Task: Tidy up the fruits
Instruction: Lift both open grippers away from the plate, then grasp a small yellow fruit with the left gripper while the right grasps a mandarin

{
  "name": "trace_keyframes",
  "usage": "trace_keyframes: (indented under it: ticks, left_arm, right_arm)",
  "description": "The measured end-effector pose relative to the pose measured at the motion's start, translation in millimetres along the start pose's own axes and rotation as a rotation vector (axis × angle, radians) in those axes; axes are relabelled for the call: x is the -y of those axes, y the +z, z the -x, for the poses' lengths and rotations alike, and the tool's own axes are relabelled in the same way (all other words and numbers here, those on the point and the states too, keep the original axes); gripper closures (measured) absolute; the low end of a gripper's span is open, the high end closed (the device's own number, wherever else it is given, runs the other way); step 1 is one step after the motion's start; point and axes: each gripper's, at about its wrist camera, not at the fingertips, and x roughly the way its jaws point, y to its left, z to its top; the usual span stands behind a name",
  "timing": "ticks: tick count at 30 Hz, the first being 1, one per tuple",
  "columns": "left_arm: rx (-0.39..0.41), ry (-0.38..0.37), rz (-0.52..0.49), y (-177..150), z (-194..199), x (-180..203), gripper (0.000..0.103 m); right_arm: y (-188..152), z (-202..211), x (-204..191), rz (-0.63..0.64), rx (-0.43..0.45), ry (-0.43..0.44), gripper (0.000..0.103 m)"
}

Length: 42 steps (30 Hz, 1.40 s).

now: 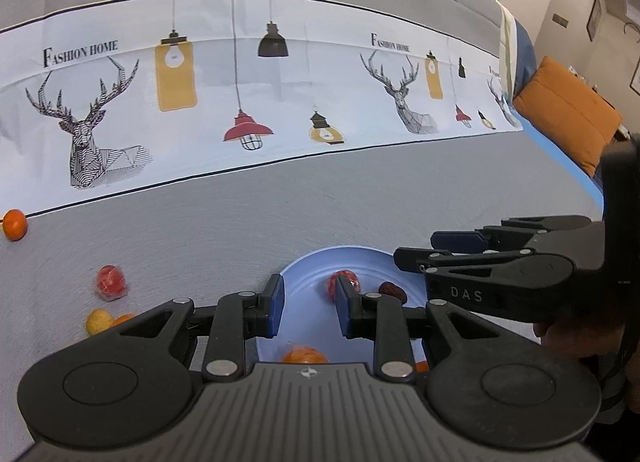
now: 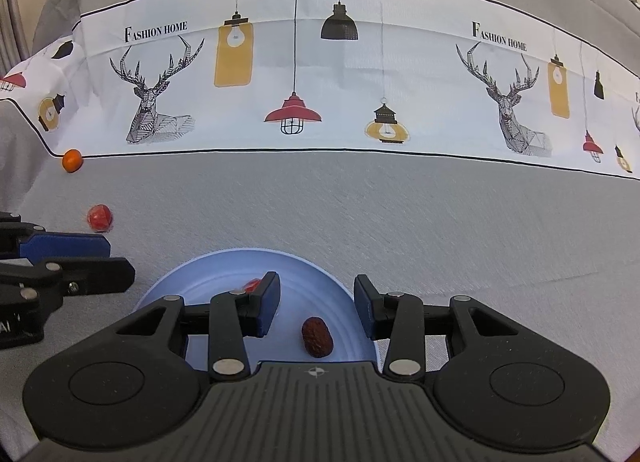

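A light blue plate (image 1: 308, 294) (image 2: 224, 274) lies on the grey cloth. On it are a red wrapped fruit (image 1: 347, 282) (image 2: 252, 285), a brown date (image 1: 394, 291) (image 2: 317, 337) and an orange (image 1: 304, 355). My left gripper (image 1: 310, 302) is open and empty over the plate's left part. My right gripper (image 2: 316, 304) is open and empty above the date; it also shows in the left wrist view (image 1: 440, 250). On the cloth to the left lie another red wrapped fruit (image 1: 111, 282) (image 2: 99, 218), a yellow fruit (image 1: 98, 321) and an orange (image 1: 15, 224) (image 2: 72, 161).
A white printed cloth band with deer and lamps (image 1: 256, 94) (image 2: 320, 74) runs across the back. An orange cushion (image 1: 568, 110) sits at the far right. The left gripper's fingers (image 2: 64, 262) reach in at the left of the right wrist view.
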Motion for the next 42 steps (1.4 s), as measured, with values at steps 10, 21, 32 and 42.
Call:
trace_keyframes:
  ticks: [10,21,32,42]
  left_arm:
    - [0.021,0.018,0.065,-0.3,5.3,-16.8,0.072]
    - [0.050,0.135,0.226,-4.9,8.0,-75.3,0.096]
    - [0.038,0.155,0.708,-25.0,15.3,-173.0,0.097]
    - [-0.016,0.144,0.830,-34.8,0.7,-200.4,0.072]
  right_arm:
    - [-1.8,1.0,-2.8,0.005,0.023,0.008,0.060]
    - [4.1,5.5,-3.2,-0.020,0.099,0.001,0.091]
    - [15.0,1.2,-54.9,0.028,0.142,0.126,0.094]
    - [24.9,-23.8,-120.6,0.107,0.113,0.280,0.085]
